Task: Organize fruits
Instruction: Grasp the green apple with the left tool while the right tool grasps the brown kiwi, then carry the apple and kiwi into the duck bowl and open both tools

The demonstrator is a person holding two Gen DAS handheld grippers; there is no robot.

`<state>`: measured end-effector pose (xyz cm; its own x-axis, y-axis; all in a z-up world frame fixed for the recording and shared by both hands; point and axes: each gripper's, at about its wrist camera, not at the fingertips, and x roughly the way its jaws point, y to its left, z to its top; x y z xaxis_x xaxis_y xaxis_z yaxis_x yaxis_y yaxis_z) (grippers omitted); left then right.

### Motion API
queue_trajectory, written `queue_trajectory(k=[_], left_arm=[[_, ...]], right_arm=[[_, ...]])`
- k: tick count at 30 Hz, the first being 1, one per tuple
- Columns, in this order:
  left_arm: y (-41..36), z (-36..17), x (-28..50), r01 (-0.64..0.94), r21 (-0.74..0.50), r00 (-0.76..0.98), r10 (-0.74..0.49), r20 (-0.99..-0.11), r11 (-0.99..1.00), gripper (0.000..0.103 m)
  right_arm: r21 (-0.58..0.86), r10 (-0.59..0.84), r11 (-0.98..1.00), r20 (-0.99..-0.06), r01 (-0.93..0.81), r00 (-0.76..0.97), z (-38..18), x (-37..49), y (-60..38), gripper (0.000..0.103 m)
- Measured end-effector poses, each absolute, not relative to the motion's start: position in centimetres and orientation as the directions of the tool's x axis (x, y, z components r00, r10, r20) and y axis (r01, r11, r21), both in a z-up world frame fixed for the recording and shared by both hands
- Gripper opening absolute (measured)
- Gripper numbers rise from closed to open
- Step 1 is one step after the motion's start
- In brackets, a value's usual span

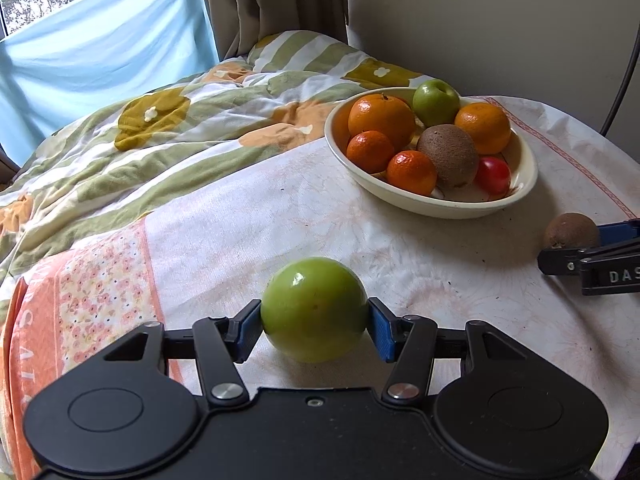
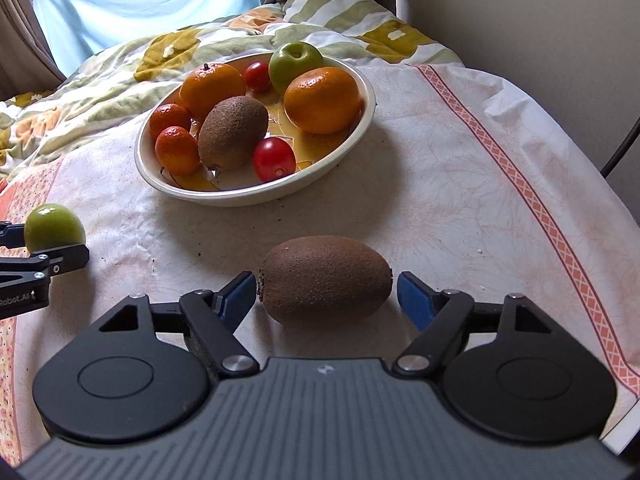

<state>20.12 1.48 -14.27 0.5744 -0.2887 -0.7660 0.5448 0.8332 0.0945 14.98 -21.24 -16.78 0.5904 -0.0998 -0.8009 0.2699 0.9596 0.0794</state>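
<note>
My left gripper [image 1: 314,320] is shut on a round green fruit [image 1: 314,304] that rests on the white tablecloth, its blue pads pressing on both sides. In the right wrist view the same fruit [image 2: 54,226] shows at the far left inside the left gripper [image 2: 44,244]. My right gripper [image 2: 326,292] is open around a brown kiwi [image 2: 326,278] lying on the cloth. Its left pad is almost at the kiwi and a small gap shows at the right pad. Behind both stands a cream bowl [image 2: 240,198] holding oranges, mandarins, a green apple, a kiwi and red tomatoes.
A flowered quilt [image 1: 160,140] is heaped to the left and behind the bowl [image 1: 440,208]. A blue curtain [image 1: 100,48] and a beige wall close the back. The cloth's patterned border [image 2: 540,208] runs along the right edge, with a dark cable [image 2: 620,148] beyond it.
</note>
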Motion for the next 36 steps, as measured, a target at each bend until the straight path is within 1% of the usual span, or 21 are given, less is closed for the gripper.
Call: queue_trajectory(k=[1, 10, 25, 36], left_arm=[[1.5, -14.1, 19.9, 0.547, 0.093, 0.575, -0.292, -0.764, 0.832, 0.060], [2.0, -12.3, 18.7, 0.536, 0.080, 0.593, -0.307, -0.745, 0.840, 0.060], [2.3, -6.9, 16.5, 0.524, 0.055, 0.646, -0.355, -0.676, 0.850, 0.060], [-0.3, -4.2, 17.3, 0.474, 0.062, 0.687, -0.325, -0.650, 0.878, 0.060]], right_arm=[[0.078, -0.099, 0.961, -0.799, 0.264, 0.593, -16.7, 15.0, -21.2, 0.084], [0.096, -0.087, 0.960, -0.789, 0.262, 0.608, -15.9, 14.7, -21.0, 0.083], [0.084, -0.063, 0.979, -0.736, 0.184, 0.674, -9.7, 13.0, -19.8, 0.083], [0.089, 0.009, 0.993, -0.701, 0.075, 0.713, -7.1, 15.8, -22.1, 0.083]])
